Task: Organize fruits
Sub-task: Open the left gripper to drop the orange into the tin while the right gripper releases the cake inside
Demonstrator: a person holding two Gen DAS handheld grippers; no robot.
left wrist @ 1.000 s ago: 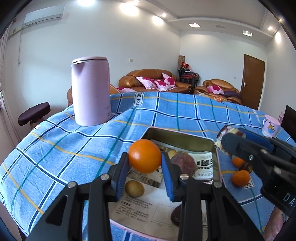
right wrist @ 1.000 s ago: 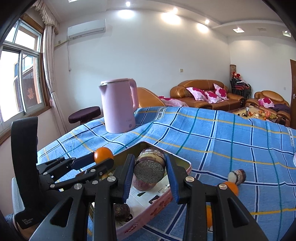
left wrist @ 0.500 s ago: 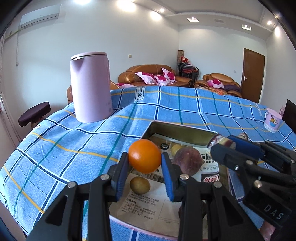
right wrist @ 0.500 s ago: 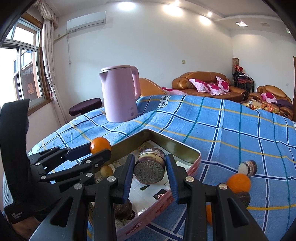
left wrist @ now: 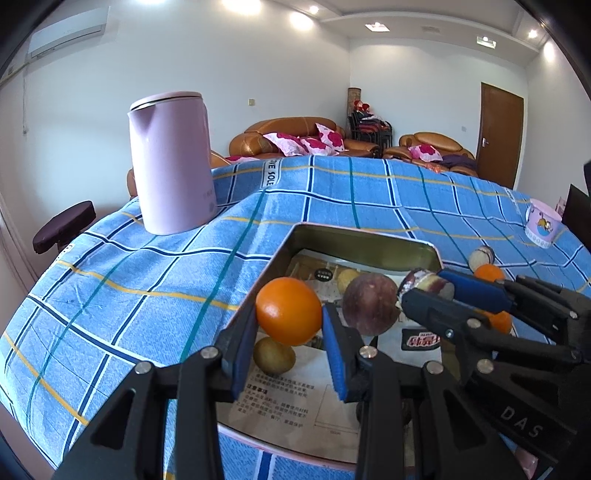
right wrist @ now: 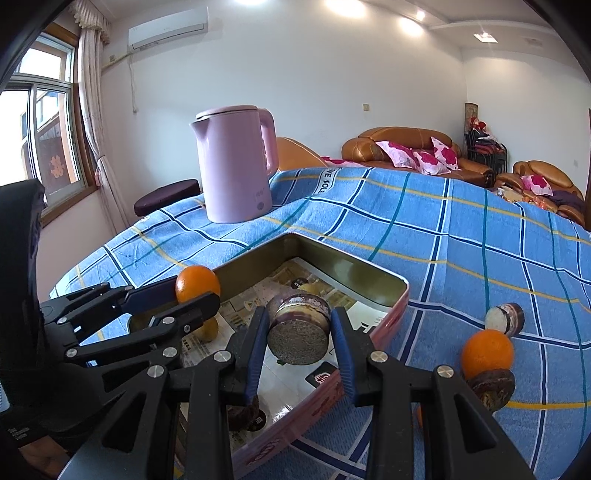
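Over the tin point(left wrist: 391, 246), near its left edge, my left claw point(left wrist: 289, 334) pinches the orange point(left wrist: 288, 311); right claw point(right wrist: 299, 345) pinches a cut purple fruit point(right wrist: 298, 328) above the right edge. Lower both onto bare paper, clear of fruit below, before releasing.

Bright, even light from the ceiling spotlights point(left wrist: 306, 20) and daylight through the window point(right wrist: 48, 122) fills both sharp views, with glare on the white wall, fisheye bending of straight lines and black vignetted corners.

Pink kettle point(left wrist: 170, 162) on checked tablecloth point(left wrist: 110, 280); mug point(left wrist: 542, 225) far right.
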